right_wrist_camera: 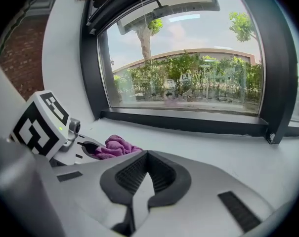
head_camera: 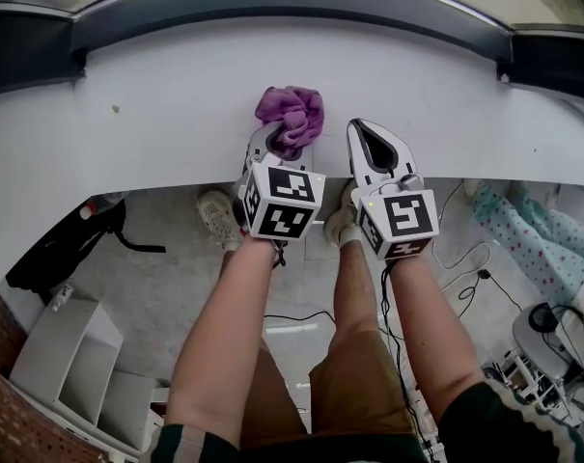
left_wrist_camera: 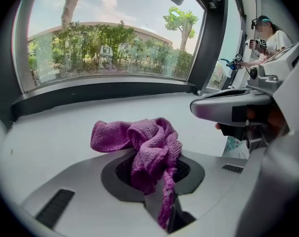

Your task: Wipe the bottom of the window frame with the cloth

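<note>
Clamping crumpled, bunched purple terry cloth [left_wrist_camera: 148, 141], left gripper [left_wrist_camera: 156, 174] over sill [head_camera: 166, 114].

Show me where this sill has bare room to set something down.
The white sill is bare left of the purple cloth, and right of the right gripper, up to the dark window frame. Crowded only mid-sill, where the left gripper grips the cloth beside the right one.
</note>
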Motion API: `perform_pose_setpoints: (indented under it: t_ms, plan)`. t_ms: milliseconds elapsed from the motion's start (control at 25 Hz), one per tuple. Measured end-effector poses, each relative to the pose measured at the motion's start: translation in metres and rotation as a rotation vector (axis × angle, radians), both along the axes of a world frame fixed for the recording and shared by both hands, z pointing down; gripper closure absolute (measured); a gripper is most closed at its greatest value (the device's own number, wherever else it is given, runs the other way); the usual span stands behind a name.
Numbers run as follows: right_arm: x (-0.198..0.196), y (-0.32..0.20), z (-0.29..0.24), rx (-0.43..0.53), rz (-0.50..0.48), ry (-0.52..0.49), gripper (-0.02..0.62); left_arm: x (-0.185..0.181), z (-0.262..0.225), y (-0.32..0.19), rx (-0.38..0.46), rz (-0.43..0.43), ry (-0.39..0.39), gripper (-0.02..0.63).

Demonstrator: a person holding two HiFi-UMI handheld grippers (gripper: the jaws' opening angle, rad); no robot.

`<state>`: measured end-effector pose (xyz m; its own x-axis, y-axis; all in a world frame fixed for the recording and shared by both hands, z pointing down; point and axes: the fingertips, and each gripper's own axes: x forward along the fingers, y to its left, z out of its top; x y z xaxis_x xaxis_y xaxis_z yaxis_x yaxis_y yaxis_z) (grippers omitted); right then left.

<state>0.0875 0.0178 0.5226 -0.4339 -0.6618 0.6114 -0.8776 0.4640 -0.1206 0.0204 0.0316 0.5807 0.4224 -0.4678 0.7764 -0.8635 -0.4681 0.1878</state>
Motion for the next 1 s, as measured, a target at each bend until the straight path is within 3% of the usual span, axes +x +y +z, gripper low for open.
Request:
perform_pose_setpoints:
  t_ms: [1000]
  plan:
    - [-0.148, 0.003, 0.001, -0.018, -0.137, -0.04, 0.581, -0.149, 0.0, 0.006, -0.019, -0.117, 0.006, 0.508]
